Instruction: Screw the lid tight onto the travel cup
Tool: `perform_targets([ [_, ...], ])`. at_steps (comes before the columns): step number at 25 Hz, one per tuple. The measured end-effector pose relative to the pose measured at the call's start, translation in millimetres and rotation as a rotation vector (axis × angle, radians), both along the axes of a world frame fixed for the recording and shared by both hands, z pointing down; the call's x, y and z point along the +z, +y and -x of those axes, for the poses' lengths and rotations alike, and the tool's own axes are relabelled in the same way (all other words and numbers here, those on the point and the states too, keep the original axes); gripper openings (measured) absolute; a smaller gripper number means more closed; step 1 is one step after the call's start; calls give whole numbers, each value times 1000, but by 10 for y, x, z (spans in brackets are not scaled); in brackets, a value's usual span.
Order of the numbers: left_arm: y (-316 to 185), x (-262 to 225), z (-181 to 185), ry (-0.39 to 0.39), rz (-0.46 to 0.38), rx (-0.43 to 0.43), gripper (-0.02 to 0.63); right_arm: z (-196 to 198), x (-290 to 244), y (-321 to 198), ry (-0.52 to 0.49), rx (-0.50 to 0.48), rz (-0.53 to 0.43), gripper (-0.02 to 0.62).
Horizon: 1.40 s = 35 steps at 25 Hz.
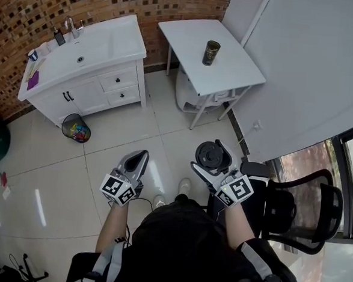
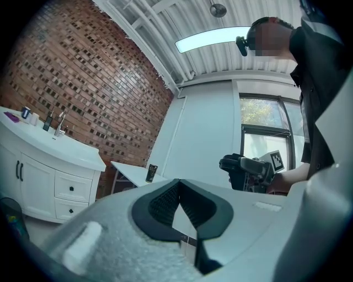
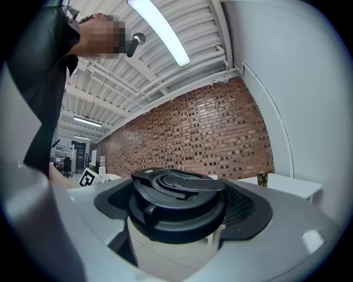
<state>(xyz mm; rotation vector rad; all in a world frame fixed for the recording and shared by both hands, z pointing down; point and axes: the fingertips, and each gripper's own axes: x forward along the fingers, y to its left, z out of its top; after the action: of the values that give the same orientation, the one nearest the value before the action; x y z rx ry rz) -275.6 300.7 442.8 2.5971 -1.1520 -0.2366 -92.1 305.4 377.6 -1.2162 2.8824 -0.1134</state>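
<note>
My right gripper [image 1: 214, 166] grips the lid [image 3: 177, 201] between its wide jaws. My left gripper [image 1: 138, 160] is closed, empty. The travel cup [image 1: 211, 52] stands far ahead of both, on the white table [image 1: 187, 35]. I judge the screwing is not yet begun.

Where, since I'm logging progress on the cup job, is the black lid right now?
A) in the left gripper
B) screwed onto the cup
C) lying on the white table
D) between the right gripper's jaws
D: the right gripper view shows the lid clamped between the jaws of the right gripper, far from the travel cup, which stands on the white table.
</note>
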Motion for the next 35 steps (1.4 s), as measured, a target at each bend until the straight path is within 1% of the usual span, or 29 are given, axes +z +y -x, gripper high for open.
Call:
perform_targets([
  [5,-174,45,-12,-22,11,-23,2,-9,19,-262,-23,-31,-10,474],
  [11,-660,-25,-177,-53,-12,-76,2,-220,70,-811,-46,-74,-29,474],
  [15,-1049,-81,-442,-81,-34,-95,2,-504,55,-1219,-64,-81,-50,474],
  [21,-1499,-175,-869,-96,-62,-113,2,-960,74,-1680,-74,-81,-52,474],
  [25,-1709,-199,-1119,-66,-49,-137,2,-1159,79,-1791,-78,-106,-42,474],
  [27,-1807,-230,-1277,-50,-51,-131,2,-1218,95,-1806,-69,-122,-40,474],
  [29,-1886,-228,-1421,-51,-53,-119,2,-1278,140,-1832,-56,-123,-38,474],
  [33,-1945,-145,-1606,-95,-47,-72,2,-1437,220,-1891,-69,-90,-24,474],
  [35,-1999,-110,-1659,-104,-42,-60,2,-1531,250,-1966,-75,-71,-19,474],
])
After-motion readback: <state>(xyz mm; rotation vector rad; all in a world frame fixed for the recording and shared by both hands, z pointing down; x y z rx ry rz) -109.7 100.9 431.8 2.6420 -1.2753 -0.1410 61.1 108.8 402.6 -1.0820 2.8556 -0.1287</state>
